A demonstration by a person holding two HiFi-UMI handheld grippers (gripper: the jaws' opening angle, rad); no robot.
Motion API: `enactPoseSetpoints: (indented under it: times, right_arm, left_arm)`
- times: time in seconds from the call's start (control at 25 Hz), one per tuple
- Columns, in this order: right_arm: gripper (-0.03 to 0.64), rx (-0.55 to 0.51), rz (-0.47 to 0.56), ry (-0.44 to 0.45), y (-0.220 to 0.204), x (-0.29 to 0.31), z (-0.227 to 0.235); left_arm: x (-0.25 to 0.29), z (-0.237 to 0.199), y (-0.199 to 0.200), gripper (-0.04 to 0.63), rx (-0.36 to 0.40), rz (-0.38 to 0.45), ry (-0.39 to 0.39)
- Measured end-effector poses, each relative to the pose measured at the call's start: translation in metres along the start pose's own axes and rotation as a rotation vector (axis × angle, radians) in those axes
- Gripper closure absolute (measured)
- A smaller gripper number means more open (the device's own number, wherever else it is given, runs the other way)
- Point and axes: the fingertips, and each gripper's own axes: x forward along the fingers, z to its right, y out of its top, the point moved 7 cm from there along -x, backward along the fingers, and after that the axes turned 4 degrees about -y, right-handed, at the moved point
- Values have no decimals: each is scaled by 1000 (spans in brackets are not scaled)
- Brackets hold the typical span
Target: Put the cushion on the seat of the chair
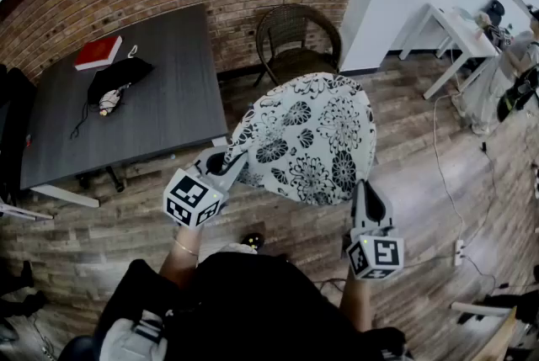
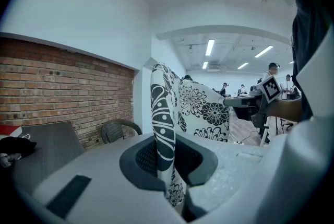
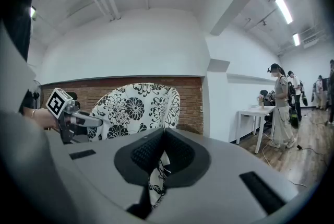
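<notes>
Cushion (image 1: 307, 140), one, clamped by left gripper (image 1: 231, 162), right gripper (image 1: 363, 193)

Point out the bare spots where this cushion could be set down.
The chair seat, beyond the cushion, looks bare. So is the table's near right part, beside the book and bag; its far left corner is crowded.

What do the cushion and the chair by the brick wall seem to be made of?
Cushion: probably matte printed fabric, black flowers on white; its edge creases softly where gripped. Chair: apparently dark woven wicker, natural or synthetic; the weave shows on its curved back.
</notes>
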Motion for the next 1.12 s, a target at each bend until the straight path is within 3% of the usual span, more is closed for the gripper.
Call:
enactPoseSetpoints:
  times: [0.6, 1.12]
  right_arm:
    - [615, 0, 28, -13, -2, -1, 0]
    - [614, 60, 22, -49, -9, -4, -15]
  left_arm:
    - [5, -6, -11, 583, -14, 13, 8]
    - [11, -18, -12, 583, 25, 5, -70]
